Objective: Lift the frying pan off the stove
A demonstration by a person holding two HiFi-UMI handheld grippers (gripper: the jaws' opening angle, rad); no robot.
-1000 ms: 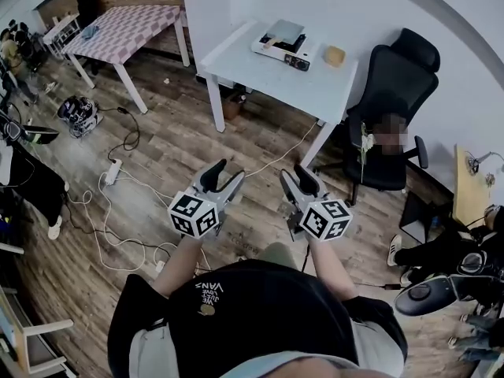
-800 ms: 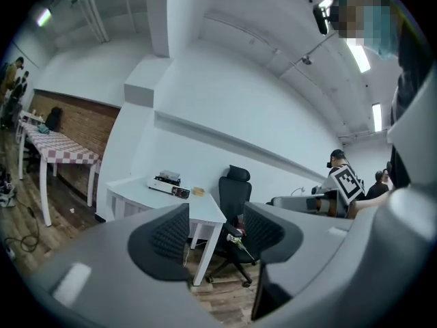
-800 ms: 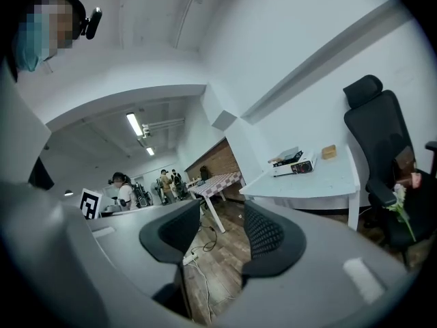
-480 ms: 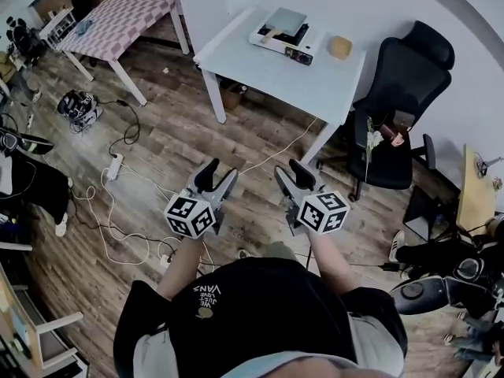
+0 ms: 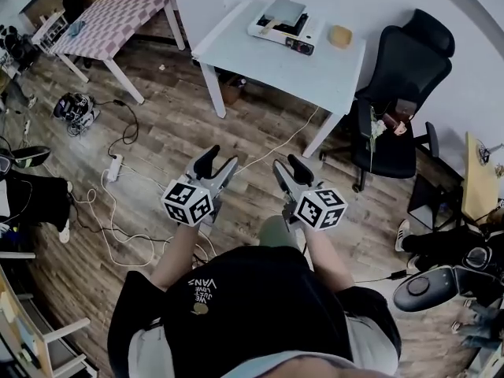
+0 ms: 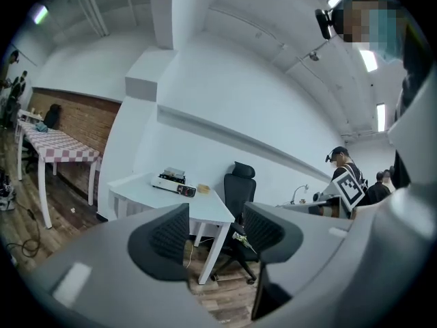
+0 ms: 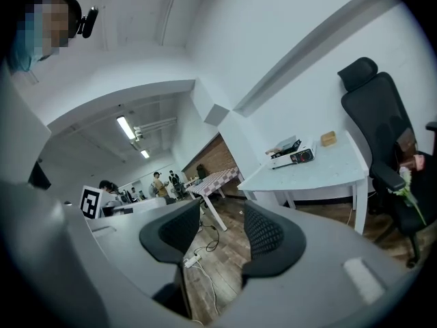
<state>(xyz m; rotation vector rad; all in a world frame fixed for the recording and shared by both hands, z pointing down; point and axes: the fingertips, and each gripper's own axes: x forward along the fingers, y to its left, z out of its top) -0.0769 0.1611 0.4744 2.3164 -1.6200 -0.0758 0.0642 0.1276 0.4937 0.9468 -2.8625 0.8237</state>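
Both sets of jaws stand apart w/ nothing btwn them. L gripper [image 5: 217, 166] and R gripper [image 5: 290, 169] are held side by side in front of the body, over bare wood floor [image 5: 181, 132]. Task looks unstarted: nothing gripped, nothing touched. Left to do, prob.: walk up, grip, lift. Pan [image 5: 283, 9] sits on the stove [image 5: 290, 38] at the far side of the white worktop [image 5: 268, 65], well apart from both grippers. It looks grey, flat and squarish, w/ a pale handle [image 5: 268, 28]. Too small to tell more.

The stove [image 5: 283, 27] sits on the table [image 5: 315, 77] ahead. An office chair [image 5: 405, 69] stands right of it, a second table [image 5: 118, 18] far left, and cables [image 5: 118, 211] lie on the floor [image 5: 236, 132] between.
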